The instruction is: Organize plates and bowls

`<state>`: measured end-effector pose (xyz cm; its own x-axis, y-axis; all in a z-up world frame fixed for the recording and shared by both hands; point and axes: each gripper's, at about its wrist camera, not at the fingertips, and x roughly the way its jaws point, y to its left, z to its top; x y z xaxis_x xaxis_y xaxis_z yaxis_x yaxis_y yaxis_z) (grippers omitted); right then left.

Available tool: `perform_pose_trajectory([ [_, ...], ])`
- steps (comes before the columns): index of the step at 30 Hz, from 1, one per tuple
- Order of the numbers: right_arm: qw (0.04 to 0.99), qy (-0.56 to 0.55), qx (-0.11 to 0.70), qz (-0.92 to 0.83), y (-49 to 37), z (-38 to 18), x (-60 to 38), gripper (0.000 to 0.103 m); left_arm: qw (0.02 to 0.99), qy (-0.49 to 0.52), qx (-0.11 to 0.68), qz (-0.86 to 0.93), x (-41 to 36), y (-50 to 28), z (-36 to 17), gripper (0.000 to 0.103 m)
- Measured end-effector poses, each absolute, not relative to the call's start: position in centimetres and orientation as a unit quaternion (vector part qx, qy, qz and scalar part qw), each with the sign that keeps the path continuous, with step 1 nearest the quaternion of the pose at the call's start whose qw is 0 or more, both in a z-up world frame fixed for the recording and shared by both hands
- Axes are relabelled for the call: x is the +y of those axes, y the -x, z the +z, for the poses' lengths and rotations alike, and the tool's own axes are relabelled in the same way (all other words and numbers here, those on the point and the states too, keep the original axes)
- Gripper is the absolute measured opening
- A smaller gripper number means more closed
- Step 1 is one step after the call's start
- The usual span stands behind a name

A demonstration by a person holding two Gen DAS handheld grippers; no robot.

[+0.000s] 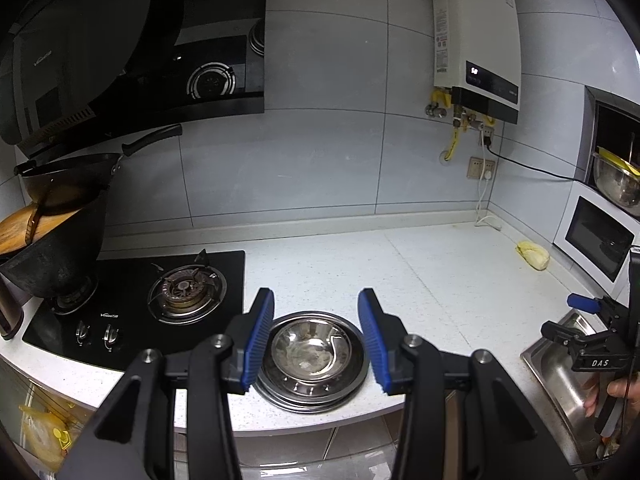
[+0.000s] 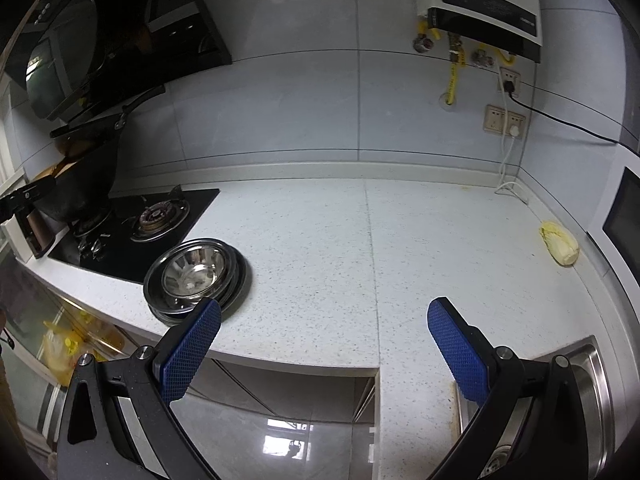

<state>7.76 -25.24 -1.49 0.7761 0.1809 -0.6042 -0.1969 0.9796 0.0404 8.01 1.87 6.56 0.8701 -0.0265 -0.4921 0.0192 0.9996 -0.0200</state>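
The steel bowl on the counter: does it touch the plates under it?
Touching. In the right wrist view the steel bowl sits nested in the stack of plates, no gap at its rim; the left wrist view agrees.

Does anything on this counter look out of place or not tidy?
Yes. A yellowish cabbage lies loose on the bare counter near the right wall, far from the dishes. The steel bowl sits neatly on the plates.

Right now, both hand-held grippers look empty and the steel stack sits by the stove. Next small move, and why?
Probably ease the left hand-held gripper away from the bowl. It sits nested on the stacked plates on the counter, with the open jaws either side and nothing gripped. The right hand-held gripper is open too, over bare counter near the sink, so the stack looks finished.
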Motion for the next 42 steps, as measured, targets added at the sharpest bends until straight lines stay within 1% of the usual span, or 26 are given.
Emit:
perform_pose_trajectory([
  [6,0.945,-0.009,0.319,0.076,-7.3,-1.2,-27.1,0.102,0.966,0.002,0.256,-0.028,1.0,-8.6,6.4,0.042],
  [12,0.947,-0.022,0.313,0.072,-6.7,-0.8,-28.0,0.102,0.968,0.017,0.244,-0.057,0.5,-8.3,7.1,0.042],
  [16,0.949,-0.025,0.307,0.072,-6.5,-0.5,-28.0,0.102,0.975,-0.014,0.222,-0.024,-0.1,-7.7,7.6,0.042],
  [21,0.949,-0.029,0.304,0.074,-6.3,-0.5,-27.8,0.102,0.977,-0.019,0.212,-0.015,-0.1,-7.2,7.8,0.042],
  [28,0.949,-0.023,0.303,0.079,-6.0,-0.5,-26.9,0.102,0.975,0.005,0.221,-0.009,1.0,-7.0,7.6,0.042],
  [42,0.949,-0.023,0.305,0.082,-6.0,-0.6,-26.4,0.102,0.974,0.004,0.228,0.002,1.7,-6.9,7.5,0.042],
])
